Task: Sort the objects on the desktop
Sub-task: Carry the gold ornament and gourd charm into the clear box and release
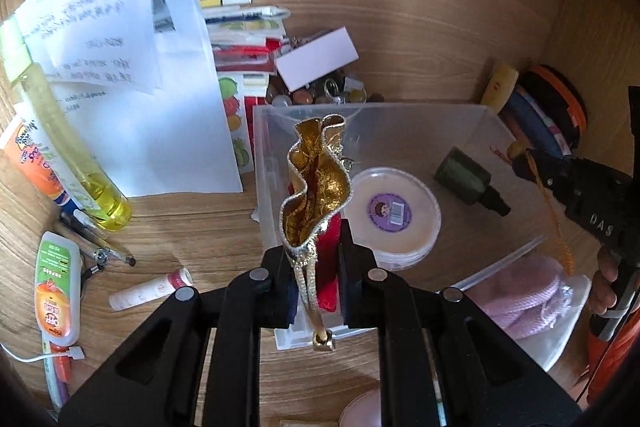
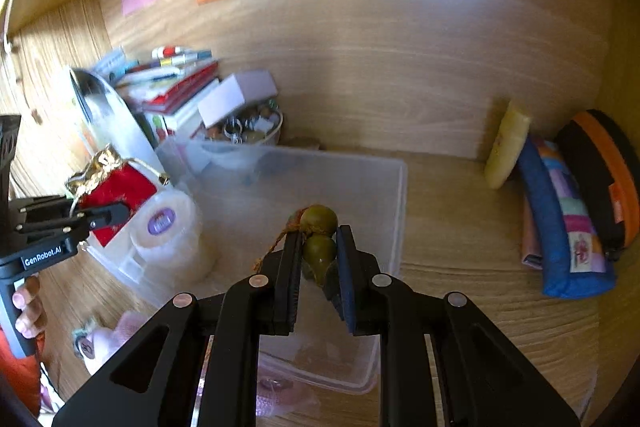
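Observation:
My left gripper (image 1: pixel 316 247) is shut on a red pouch with a gold ruffled mouth (image 1: pixel 316 179), held upright over the near left corner of a clear plastic box (image 1: pixel 400 123). Inside the box lie a round white lidded tub (image 1: pixel 394 215) and a dark green bottle (image 1: pixel 464 175). My right gripper (image 2: pixel 319 239) is shut on an olive gourd charm (image 2: pixel 319 221) with a brown cord, above the same clear box (image 2: pixel 394 211). The right wrist view shows the left gripper (image 2: pixel 116 215) with the pouch (image 2: pixel 120 187) at the box's left edge.
White sheets of paper (image 1: pixel 140 87) and a yellow bottle (image 1: pixel 80 163) stand left of the box. Books (image 1: pixel 240 27) and a bowl of beads (image 1: pixel 320 93) sit behind it. Tubes and pens (image 1: pixel 56 291) lie front left. Fabric cases (image 2: pixel 568 211) lean at the right wall.

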The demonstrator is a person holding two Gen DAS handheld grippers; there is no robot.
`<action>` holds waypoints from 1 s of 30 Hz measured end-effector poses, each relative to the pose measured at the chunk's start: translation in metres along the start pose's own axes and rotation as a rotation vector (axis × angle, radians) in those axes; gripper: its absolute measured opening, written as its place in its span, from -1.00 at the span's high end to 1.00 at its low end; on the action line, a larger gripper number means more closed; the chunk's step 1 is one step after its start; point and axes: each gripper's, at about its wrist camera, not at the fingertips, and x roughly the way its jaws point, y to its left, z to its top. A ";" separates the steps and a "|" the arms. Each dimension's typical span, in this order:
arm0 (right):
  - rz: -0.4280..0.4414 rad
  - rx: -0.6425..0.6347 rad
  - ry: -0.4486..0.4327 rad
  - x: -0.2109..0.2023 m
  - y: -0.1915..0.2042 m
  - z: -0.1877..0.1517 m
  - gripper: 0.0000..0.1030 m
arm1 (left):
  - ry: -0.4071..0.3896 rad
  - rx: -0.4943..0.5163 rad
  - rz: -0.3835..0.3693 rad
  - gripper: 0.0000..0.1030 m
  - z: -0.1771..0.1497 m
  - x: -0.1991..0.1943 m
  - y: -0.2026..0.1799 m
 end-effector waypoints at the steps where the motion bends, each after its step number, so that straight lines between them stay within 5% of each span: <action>1: 0.000 -0.011 0.011 0.003 0.002 -0.001 0.70 | -0.005 0.004 0.004 0.72 0.000 0.000 -0.001; 9: -0.015 -0.084 0.075 0.016 0.018 -0.009 0.70 | 0.006 0.074 0.062 0.40 -0.004 -0.002 -0.013; 13: -0.023 -0.084 0.109 0.019 0.016 -0.010 0.65 | 0.004 0.086 0.016 -0.05 -0.005 -0.008 -0.016; 17: -0.036 -0.090 0.119 0.015 0.014 -0.010 0.04 | -0.058 0.127 0.076 -0.39 -0.006 -0.022 -0.027; 30: -0.092 -0.151 0.071 -0.022 0.017 -0.022 -0.41 | -0.104 0.094 0.093 -0.51 -0.006 -0.051 -0.010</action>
